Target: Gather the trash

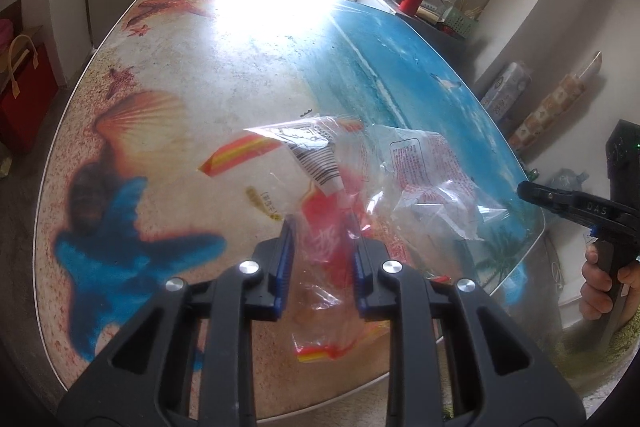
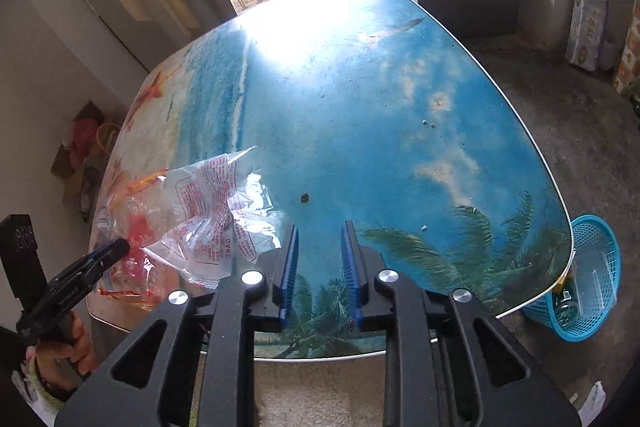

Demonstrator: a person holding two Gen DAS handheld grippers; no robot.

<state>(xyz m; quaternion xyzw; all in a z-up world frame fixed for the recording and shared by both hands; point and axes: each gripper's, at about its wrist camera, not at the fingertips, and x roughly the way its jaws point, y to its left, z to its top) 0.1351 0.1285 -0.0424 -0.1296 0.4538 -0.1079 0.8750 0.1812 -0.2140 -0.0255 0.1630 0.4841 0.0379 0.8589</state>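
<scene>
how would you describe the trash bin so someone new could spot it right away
Start at the big table printed with a beach scene and go to its corner with the palm trees. On the concrete floor just beyond that corner sits the trash bin, a bright blue plastic mesh basket, tilted, with a few things inside. Nothing else nearby is blue openwork.

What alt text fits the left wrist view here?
The left claw is shut on a clear wrapper with red print, lifted over a beach-print table. A second crumpled clear wrapper lies just beyond it, and the right claw enters from the right edge.
</scene>
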